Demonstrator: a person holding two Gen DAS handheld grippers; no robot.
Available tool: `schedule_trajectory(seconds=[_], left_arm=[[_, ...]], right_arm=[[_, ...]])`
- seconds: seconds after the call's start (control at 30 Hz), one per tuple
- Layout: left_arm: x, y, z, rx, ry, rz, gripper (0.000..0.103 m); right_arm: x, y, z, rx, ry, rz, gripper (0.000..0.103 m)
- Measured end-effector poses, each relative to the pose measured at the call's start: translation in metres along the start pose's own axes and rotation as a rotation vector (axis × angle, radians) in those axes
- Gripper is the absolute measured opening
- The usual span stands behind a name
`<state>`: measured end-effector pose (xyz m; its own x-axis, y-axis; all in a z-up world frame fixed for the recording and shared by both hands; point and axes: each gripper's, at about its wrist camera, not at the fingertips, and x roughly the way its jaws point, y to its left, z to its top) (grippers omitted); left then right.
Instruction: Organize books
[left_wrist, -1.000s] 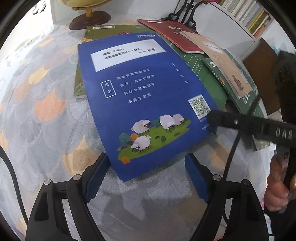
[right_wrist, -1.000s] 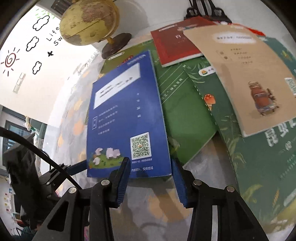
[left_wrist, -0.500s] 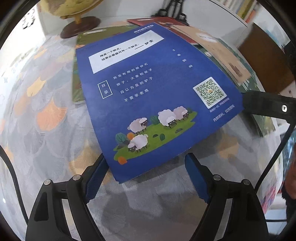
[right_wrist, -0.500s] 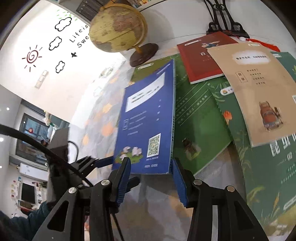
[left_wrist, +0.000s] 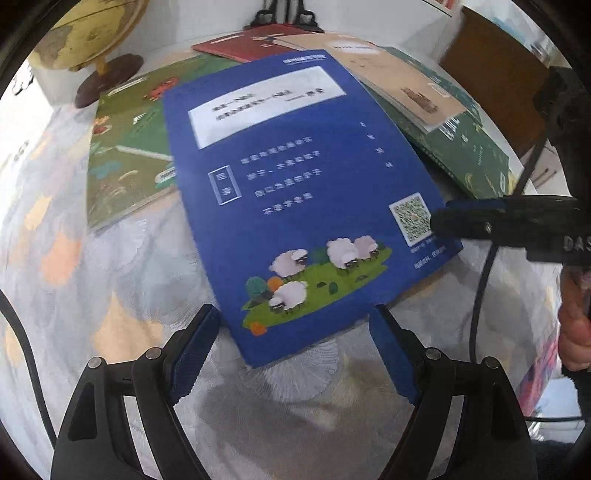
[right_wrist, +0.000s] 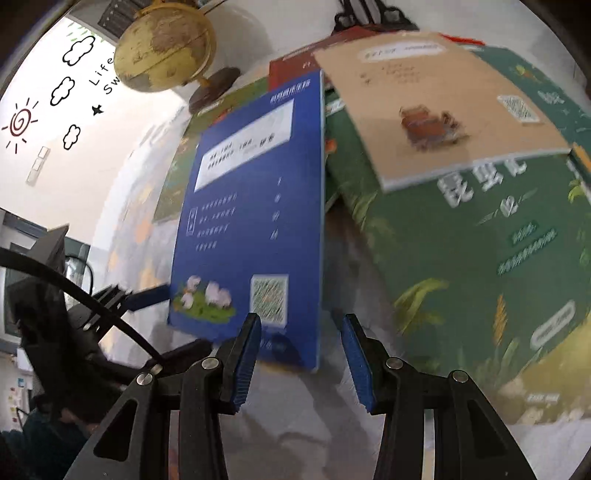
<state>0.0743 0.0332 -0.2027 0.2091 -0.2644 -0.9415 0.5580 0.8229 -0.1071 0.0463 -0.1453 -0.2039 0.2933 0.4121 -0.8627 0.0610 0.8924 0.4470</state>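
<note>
Blue book (left_wrist: 295, 192) is off the table, tilted, its near right corner pinched edge-on by the right gripper (right_wrist: 300, 354). In the left wrist view one right finger (left_wrist: 480, 221) lies across the cover beside the QR code; the other finger is hidden, apparently under the book. Jaws part-closed, clamped on the blue book.

Left gripper (left_wrist: 295, 350) is spread wide and empty. The book's near left corner hangs between its pads with clear gaps on both sides, no contact. Patterned tablecloth (left_wrist: 74, 258) shows under it.

In the right wrist view the book (right_wrist: 251, 206) stands steeply, right edge raised, its shadow on the cloth below.

Other books lie flat on the table beyond:
- light green book (left_wrist: 129, 147) on the left, partly behind the blue one
- red book (left_wrist: 243, 44) at the far edge
- tan book (right_wrist: 436, 103) resting on the dark green book (right_wrist: 480, 240) to the right

Globe (right_wrist: 162, 44) at far left. Black stand (left_wrist: 284, 14) behind the red book, only partly seen.
</note>
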Motion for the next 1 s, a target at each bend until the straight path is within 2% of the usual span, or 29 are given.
schedule_trajectory(seconds=[0.1, 0.2, 0.27, 0.3, 0.43, 0.57, 0.67, 0.77, 0.83, 0.9, 1.0], left_arm=[[0.000, 0.010, -0.002, -0.036, -0.009, 0.038, 0.081], [0.001, 0.016, -0.002, -0.065, -0.012, 0.027, 0.081], [0.003, 0.013, -0.001, -0.051, -0.013, 0.025, 0.081], [0.004, 0.011, 0.000, -0.046, -0.015, 0.026, 0.084], [0.003, 0.010, -0.002, -0.067, -0.031, -0.010, 0.086], [-0.002, 0.019, -0.009, -0.107, -0.042, -0.073, 0.084], [-0.003, 0.026, -0.011, -0.123, -0.052, -0.104, 0.084], [-0.004, 0.028, -0.014, -0.119, -0.057, -0.121, 0.084], [-0.007, 0.029, -0.016, -0.112, -0.054, -0.144, 0.085], [-0.014, 0.034, -0.019, -0.112, -0.054, -0.171, 0.085], [-0.027, 0.039, -0.024, -0.106, -0.079, -0.178, 0.085]], right_arm=[[0.009, -0.001, 0.010, -0.010, -0.010, -0.030, 0.045], [0.017, 0.008, 0.017, -0.035, -0.026, -0.021, 0.044], [0.019, 0.014, 0.016, -0.060, -0.023, -0.011, 0.036], [0.019, 0.017, 0.016, -0.067, -0.020, -0.001, 0.029], [0.004, 0.021, 0.006, -0.080, -0.035, 0.053, 0.020], [-0.008, 0.018, 0.007, -0.020, -0.048, 0.187, 0.019], [0.010, 0.015, 0.013, 0.033, -0.015, 0.208, 0.019], [0.031, 0.010, 0.016, 0.118, 0.026, 0.293, 0.019], [0.024, 0.014, 0.015, 0.133, -0.010, 0.294, 0.018], [0.012, 0.024, 0.014, 0.120, -0.036, 0.275, 0.012], [-0.013, 0.055, 0.013, 0.021, -0.069, 0.201, 0.012]])
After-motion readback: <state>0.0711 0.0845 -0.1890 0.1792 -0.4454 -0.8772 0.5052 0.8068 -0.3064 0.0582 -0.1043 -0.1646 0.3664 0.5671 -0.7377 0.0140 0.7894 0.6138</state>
